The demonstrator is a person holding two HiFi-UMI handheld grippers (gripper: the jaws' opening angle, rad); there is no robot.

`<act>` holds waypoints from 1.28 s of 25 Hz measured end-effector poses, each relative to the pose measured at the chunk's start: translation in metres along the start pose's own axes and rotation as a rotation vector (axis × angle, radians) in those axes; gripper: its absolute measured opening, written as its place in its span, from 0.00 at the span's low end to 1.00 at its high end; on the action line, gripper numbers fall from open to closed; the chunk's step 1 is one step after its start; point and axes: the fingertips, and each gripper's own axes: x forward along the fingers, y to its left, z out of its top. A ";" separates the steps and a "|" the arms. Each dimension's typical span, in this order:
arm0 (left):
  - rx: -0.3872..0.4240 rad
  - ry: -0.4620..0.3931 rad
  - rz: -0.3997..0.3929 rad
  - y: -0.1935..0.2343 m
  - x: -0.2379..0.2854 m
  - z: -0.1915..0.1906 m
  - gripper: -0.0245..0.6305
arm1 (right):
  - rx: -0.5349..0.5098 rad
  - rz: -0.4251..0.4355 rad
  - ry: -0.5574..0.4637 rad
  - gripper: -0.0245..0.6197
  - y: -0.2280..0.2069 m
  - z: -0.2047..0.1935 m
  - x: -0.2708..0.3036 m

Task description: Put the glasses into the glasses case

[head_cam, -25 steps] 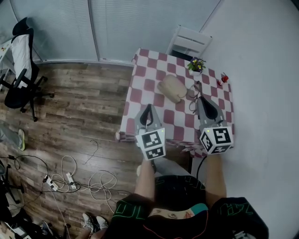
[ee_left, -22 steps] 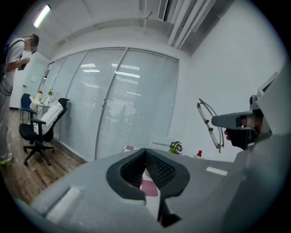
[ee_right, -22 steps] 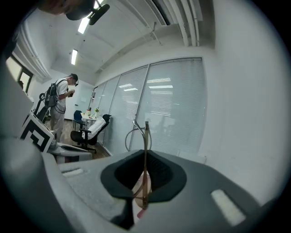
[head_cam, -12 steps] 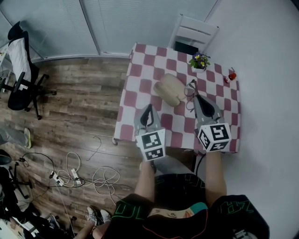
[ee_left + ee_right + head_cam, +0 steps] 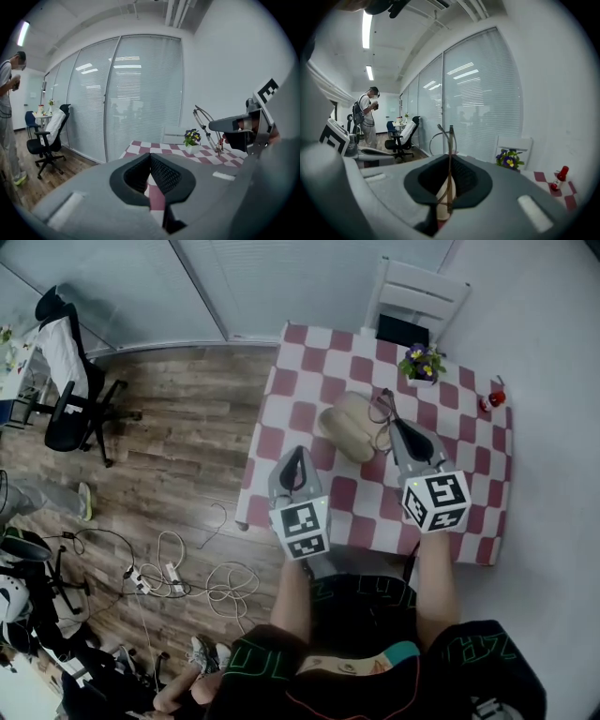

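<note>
Glasses [image 5: 450,159] with a thin wire frame and round rims stick up out of the right claw [image 5: 397,427], which pinches them tight. They hang in the air by the tan, oval case [image 5: 349,425] on the checked table [image 5: 309,381]. The left claw [image 5: 296,456] is pressed together, with nothing in it.

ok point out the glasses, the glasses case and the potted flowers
glasses [image 5: 450,159], right gripper view, on the upright temple arm
glasses case [image 5: 349,423], head view, on its beige top
potted flowers [image 5: 421,363], head view, on the blooms
</note>
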 end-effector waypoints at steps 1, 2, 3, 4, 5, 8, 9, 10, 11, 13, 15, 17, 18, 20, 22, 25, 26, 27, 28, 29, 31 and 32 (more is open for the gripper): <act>0.005 -0.001 0.008 0.001 0.002 0.001 0.05 | -0.002 0.012 0.002 0.07 -0.001 0.000 0.004; 0.010 0.000 0.013 0.001 0.004 0.002 0.05 | -0.005 0.024 0.007 0.07 -0.001 -0.001 0.008; 0.013 0.003 0.015 0.000 0.004 0.001 0.05 | -0.007 0.036 0.014 0.07 0.000 -0.002 0.010; 0.016 0.008 0.014 -0.001 0.003 0.000 0.05 | -0.003 0.048 0.023 0.07 0.001 -0.004 0.011; 0.020 0.010 0.011 -0.004 0.002 0.000 0.05 | 0.005 0.055 0.032 0.07 0.001 -0.006 0.013; 0.032 0.011 -0.013 -0.008 0.008 0.001 0.05 | 0.008 0.046 0.062 0.07 -0.003 -0.010 0.022; 0.030 0.021 -0.016 -0.006 0.011 -0.002 0.05 | 0.001 0.038 0.077 0.07 -0.003 -0.013 0.025; 0.026 0.038 -0.011 -0.002 0.013 -0.008 0.05 | -0.005 0.036 0.095 0.07 -0.002 -0.017 0.029; 0.024 0.057 -0.001 0.004 0.016 -0.015 0.05 | -0.007 0.039 0.111 0.07 0.000 -0.022 0.033; 0.022 0.081 0.012 0.013 0.023 -0.021 0.05 | 0.003 0.055 0.136 0.07 0.003 -0.030 0.041; 0.018 0.085 0.005 0.016 0.032 -0.021 0.05 | 0.011 0.070 0.161 0.07 0.003 -0.036 0.049; 0.020 0.093 -0.019 0.013 0.044 -0.022 0.05 | 0.021 0.070 0.179 0.07 0.002 -0.042 0.056; 0.021 0.101 -0.034 0.011 0.050 -0.025 0.05 | 0.024 0.067 0.182 0.07 0.001 -0.045 0.059; 0.018 0.121 -0.047 0.012 0.062 -0.030 0.05 | 0.026 0.072 0.187 0.07 0.001 -0.047 0.065; 0.018 0.147 -0.045 0.016 0.073 -0.035 0.05 | 0.031 0.094 0.204 0.07 0.003 -0.050 0.072; 0.024 0.172 -0.053 0.019 0.083 -0.038 0.05 | 0.059 0.130 0.241 0.07 0.007 -0.059 0.079; 0.023 0.177 -0.055 0.020 0.085 -0.039 0.05 | 0.071 0.142 0.251 0.07 0.009 -0.062 0.081; 0.012 0.180 -0.056 0.020 0.088 -0.039 0.05 | 0.082 0.158 0.260 0.07 0.011 -0.065 0.083; -0.014 0.183 -0.059 0.020 0.090 -0.039 0.05 | 0.089 0.176 0.271 0.07 0.014 -0.068 0.084; -0.047 0.186 -0.065 0.019 0.092 -0.038 0.05 | 0.093 0.193 0.285 0.07 0.017 -0.072 0.086; -0.070 0.189 -0.089 0.012 0.096 -0.036 0.05 | 0.097 0.222 0.317 0.07 0.021 -0.080 0.088; -0.051 0.193 -0.100 0.008 0.097 -0.036 0.05 | 0.101 0.235 0.334 0.07 0.024 -0.085 0.088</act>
